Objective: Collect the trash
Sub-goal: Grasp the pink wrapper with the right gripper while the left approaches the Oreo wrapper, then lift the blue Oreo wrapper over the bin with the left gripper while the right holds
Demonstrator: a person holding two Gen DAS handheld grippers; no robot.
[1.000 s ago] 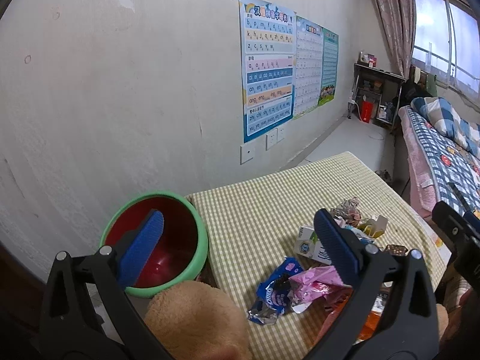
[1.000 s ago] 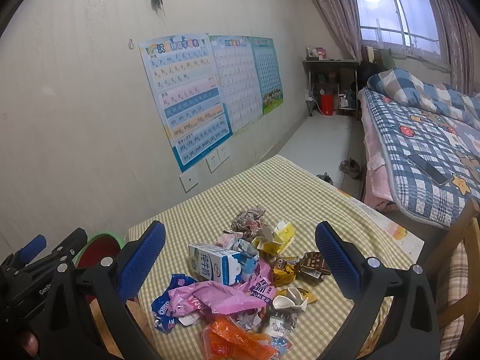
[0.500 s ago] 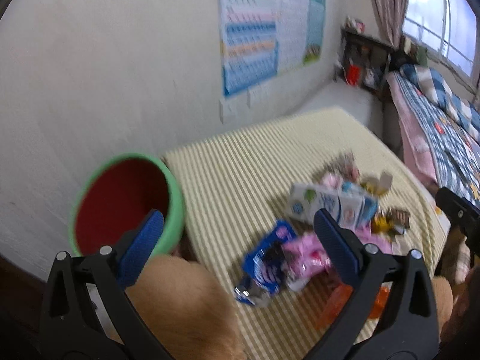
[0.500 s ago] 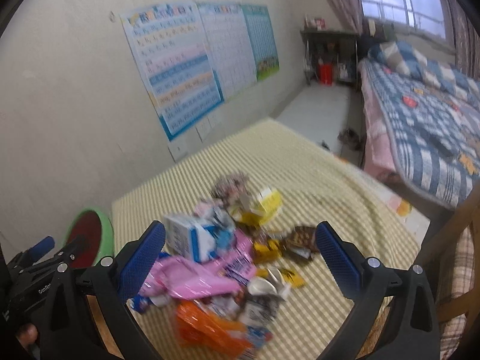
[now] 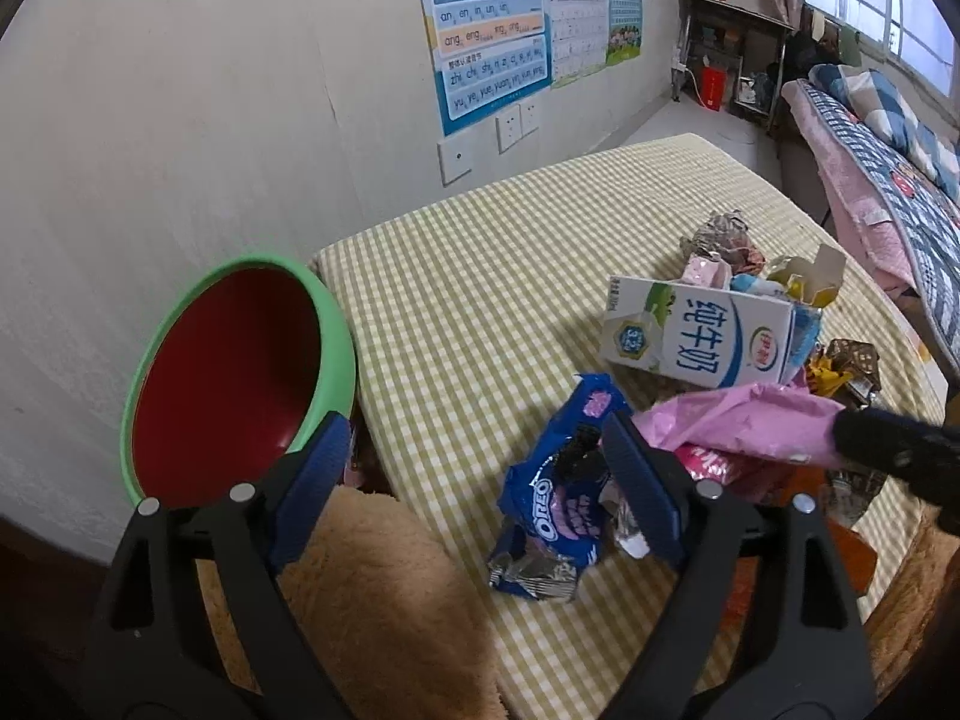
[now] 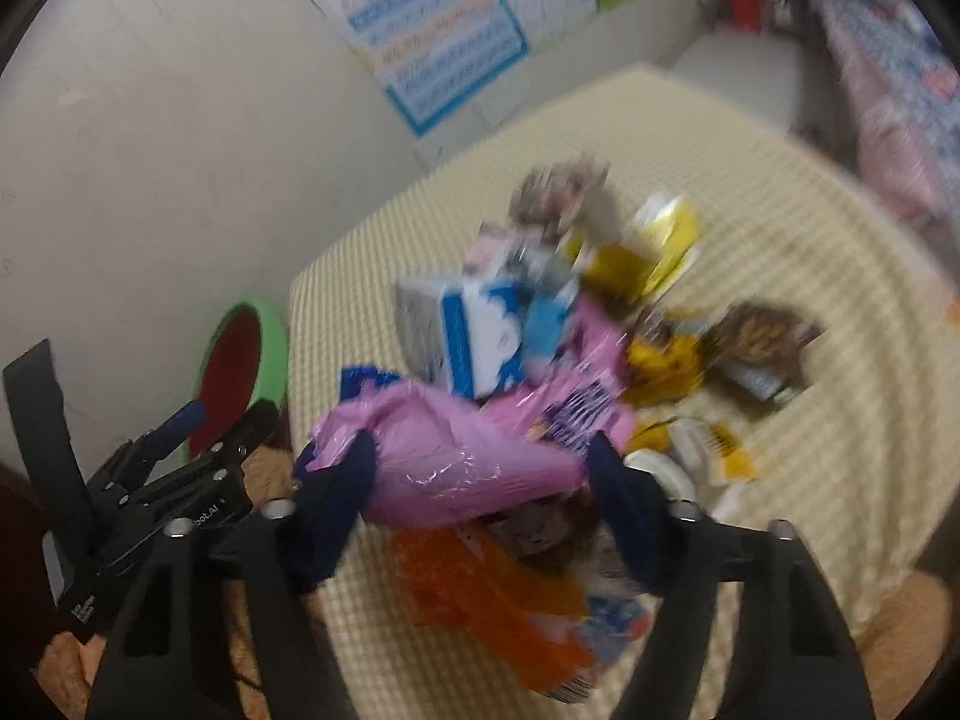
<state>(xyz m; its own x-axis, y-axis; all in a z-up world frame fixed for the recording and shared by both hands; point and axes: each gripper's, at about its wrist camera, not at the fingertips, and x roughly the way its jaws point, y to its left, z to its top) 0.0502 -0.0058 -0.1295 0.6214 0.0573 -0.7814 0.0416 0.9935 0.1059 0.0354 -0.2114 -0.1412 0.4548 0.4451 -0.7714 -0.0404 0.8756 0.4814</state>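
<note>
The left tongs (image 5: 474,483) are held open above the worktop (image 5: 480,276) edge, near a blue wrapper (image 5: 555,495) marked "OREO". The right tongs (image 6: 483,501) are spread around the pink bag (image 6: 456,456). Beyond lies a milk carton (image 5: 702,336) printed "纯牛奶". A green-rimmed bin (image 5: 240,378) stands leftward.

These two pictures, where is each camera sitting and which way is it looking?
Left wrist view: sits on the left gripper, looks forward over the checked table between green bin and Oreo wrapper; its open blue fingers show.
Right wrist view: sits on the right gripper, looks down, blurred, at the trash pile; its fingers flank the pink bag; the left gripper shows at its left.
Shared: bin, milk carton, pink bag, wall poster.
</note>
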